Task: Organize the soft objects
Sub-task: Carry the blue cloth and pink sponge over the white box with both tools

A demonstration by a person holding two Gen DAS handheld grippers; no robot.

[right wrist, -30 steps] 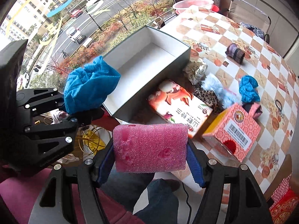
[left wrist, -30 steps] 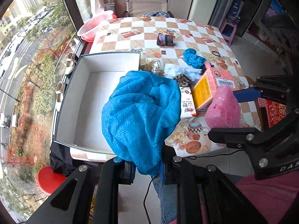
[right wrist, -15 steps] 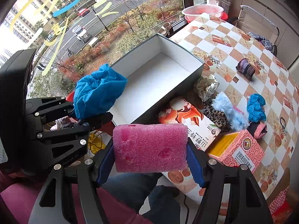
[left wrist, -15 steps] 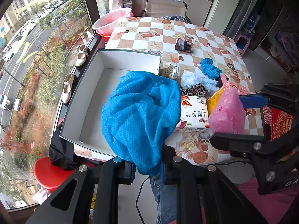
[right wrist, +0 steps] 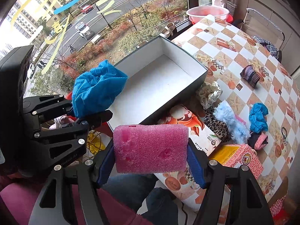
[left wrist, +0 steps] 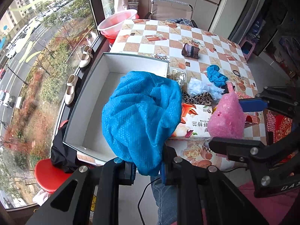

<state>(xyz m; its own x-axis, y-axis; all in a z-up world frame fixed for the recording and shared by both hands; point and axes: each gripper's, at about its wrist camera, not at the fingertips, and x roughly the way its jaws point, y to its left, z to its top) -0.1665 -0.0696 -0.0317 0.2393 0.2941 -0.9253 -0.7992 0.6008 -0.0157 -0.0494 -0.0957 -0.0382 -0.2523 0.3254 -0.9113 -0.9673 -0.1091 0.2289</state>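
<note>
Left gripper (left wrist: 148, 170) pinches blue cloth (left wrist: 140, 116); right gripper (right wrist: 151, 166) clamps pink foam (right wrist: 151, 148), seen broadside only from its own camera.

Open grey cardboard boxes with white inside: one (right wrist: 165, 78)
Crumpled blue bubble-textured sheets held in fingers: one (left wrist: 140, 116)
Pink foam blocks held in fingers: one (right wrist: 151, 148)
Printed cartons lying on the bench: two, an orange-and-white one with a flower print (left wrist: 193, 121) and a pink patterned one with a yellow flap (right wrist: 241, 159)
Small soft pieces loose on the bench: seven, a cream dotted scrunchie (right wrist: 210, 93), a leopard-print one (right wrist: 215, 125), a pale blue fluffy one (right wrist: 232, 121), a bright blue crumpled one (right wrist: 258, 116), a pink-and-black one (right wrist: 258, 140), a dark purple knitted one (right wrist: 250, 75), a thin black hair ring (right wrist: 284, 132)
Pink plastic basins: one (left wrist: 118, 21)
Cream shoes on the window ledge: two (left wrist: 85, 57) (left wrist: 70, 90)
Red round stools: one (left wrist: 48, 174)
</note>
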